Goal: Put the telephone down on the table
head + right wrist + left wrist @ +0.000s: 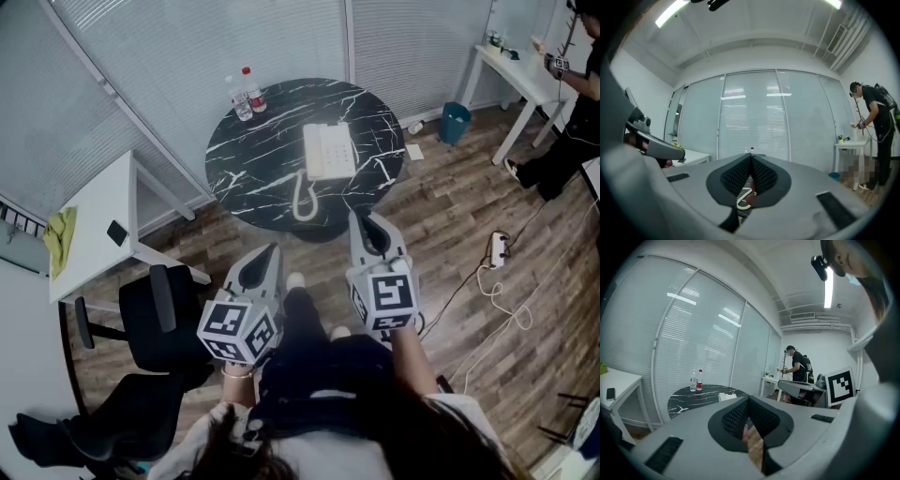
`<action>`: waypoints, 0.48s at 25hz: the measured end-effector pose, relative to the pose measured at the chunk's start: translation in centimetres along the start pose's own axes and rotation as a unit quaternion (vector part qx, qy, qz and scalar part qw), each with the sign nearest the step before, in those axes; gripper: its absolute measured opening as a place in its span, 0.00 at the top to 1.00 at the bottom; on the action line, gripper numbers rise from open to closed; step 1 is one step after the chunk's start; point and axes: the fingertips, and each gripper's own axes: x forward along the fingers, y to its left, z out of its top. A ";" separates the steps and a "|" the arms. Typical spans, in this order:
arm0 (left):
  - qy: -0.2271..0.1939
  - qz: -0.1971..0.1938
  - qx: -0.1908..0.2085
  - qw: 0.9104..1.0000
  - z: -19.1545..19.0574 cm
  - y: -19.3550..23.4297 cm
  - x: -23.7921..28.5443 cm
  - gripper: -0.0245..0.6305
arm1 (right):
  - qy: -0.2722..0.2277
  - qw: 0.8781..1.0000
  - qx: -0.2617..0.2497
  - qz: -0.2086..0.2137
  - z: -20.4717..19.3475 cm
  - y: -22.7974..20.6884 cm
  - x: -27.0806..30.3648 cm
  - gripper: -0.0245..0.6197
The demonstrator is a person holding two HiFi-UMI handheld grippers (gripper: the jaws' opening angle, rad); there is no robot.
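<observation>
I hold one claw in each hand, out in front of me and low over the wooden floor. My left claw is pressed together at the tips, and there is nothing in it. It tips down a little. My right claw is pressed together too, and it is empty. It points straight ahead.

The telephone is white. It lies flat on the round black tabletop, which has white lines running over it. The telephone is near the middle, a bit to the right. Its curly cord runs from it toward the edge closest to me. Neither claw touches the telephone. Both are apart from the tabletop, on my side of it.

At the far edge of the tabletop stand two bottles, one with a red cap and one clear, just beside each other.

On my left is a black chair. Next to it is a white desk with a yellow cloth on it. Far off to the right there is a blue bin on the floor. A person in dark clothes stands by another white table there.
</observation>
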 end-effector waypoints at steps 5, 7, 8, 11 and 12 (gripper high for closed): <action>0.006 -0.003 -0.001 1.000 0.0 0.5 0.9 0.96 | -0.008 1.000 0.025 0.006 -0.1 -0.1 0.9 0.97; 0.010 -0.004 0.000 1.000 0.0 0.7 1.4 0.96 | -0.009 0.999 0.047 0.006 -0.2 -0.3 1.2 0.97; 0.012 -0.004 0.001 1.000 0.0 0.8 1.7 0.96 | -0.008 0.999 0.051 0.005 -0.3 -0.4 1.5 0.97; 0.015 -0.007 0.005 1.000 0.1 1.2 2.5 0.96 | -0.001 0.999 0.050 0.000 -0.5 -0.8 2.3 0.97; 0.016 -0.008 0.005 1.000 0.2 1.5 2.8 0.96 | 0.001 0.999 0.049 -0.002 -0.6 -0.8 2.7 0.97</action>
